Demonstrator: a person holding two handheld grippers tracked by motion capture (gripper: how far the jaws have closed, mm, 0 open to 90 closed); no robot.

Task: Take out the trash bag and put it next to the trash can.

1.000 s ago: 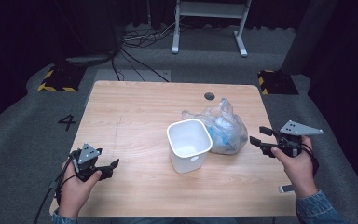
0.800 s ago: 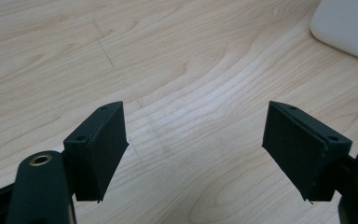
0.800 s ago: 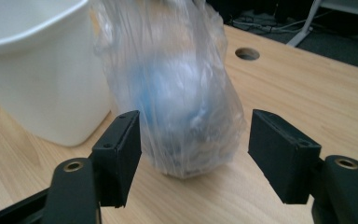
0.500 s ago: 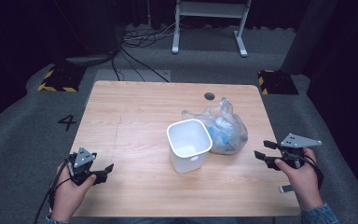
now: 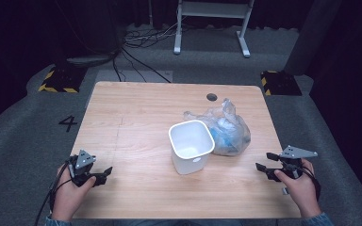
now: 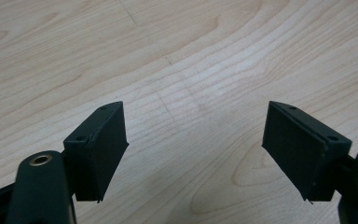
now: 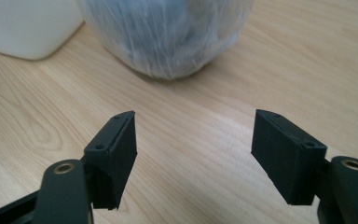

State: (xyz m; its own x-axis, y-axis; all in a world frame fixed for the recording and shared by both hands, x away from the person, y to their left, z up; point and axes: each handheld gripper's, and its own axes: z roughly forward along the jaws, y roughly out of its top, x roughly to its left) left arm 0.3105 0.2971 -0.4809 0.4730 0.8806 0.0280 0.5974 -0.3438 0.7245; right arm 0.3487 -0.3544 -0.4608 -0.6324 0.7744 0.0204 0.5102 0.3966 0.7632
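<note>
A white plastic bin (image 5: 191, 146) stands upright near the middle of the wooden table (image 5: 136, 113). A clear plastic bag (image 5: 226, 129) stuffed with bluish material lies against its right side; the right gripper view shows this bag (image 7: 168, 32) and the bin (image 7: 25, 25) ahead. My right gripper (image 5: 264, 161) hovers low at the table's right front edge, a short way from the bag, jaws wide and just opened further, nothing between them. My left gripper (image 5: 104, 173) is at the front left corner, open over bare wood (image 6: 191, 93).
A dark round hole (image 5: 211, 97) sits near the table's back edge. Grey carpet surrounds the table, with a painted number (image 5: 68, 123) at left, cables and a white stand leg frame (image 5: 212, 23) behind.
Both hands have sunk toward the table's front; the right gripper dropped more, drawing back from the bag. The bin and the bag have stayed put.
</note>
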